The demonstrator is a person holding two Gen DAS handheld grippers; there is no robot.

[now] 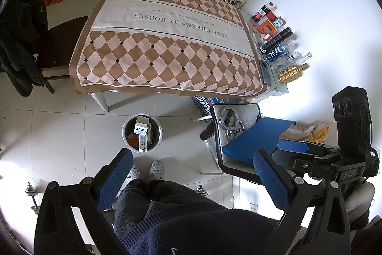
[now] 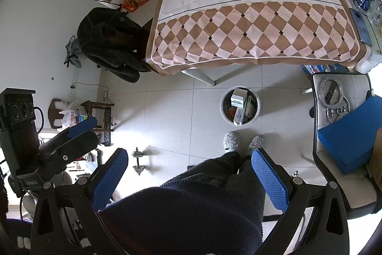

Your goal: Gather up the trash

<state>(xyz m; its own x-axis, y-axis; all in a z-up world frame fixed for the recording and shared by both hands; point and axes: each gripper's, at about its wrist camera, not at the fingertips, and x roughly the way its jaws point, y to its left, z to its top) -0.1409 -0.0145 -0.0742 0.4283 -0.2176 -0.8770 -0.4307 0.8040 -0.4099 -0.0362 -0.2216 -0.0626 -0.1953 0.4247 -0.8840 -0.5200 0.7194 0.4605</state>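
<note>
Blue-padded fingers of the left gripper spread wide apart in the left wrist view, nothing between them but dark-trousered legs and grey slippers below. Straight ahead, just past the slippers, a round bin on pale floor tiles, holding the trash: white cartons standing on end and something orange beside them. Farther ahead, a table under a brown-and-cream chequered cloth, its top bare of litter. Ahead and to the right, a row of bottles and cans along the wall edge of the table. Close on the right, the right gripper, fingers nearly together, gap too hard to read from here. Behind it, a white chair carrying a blue box.

Blue pads again in the right wrist view: right gripper spread open and empty over the same legs. Ahead and slightly right, the bin with its cartons, just beyond the slippers. Beyond that, the cloth-covered table. Far left, the left gripper seen side-on. Ahead-left, a dark coat draped on a chair; nearer, a small dumbbell on the tiles.
</note>
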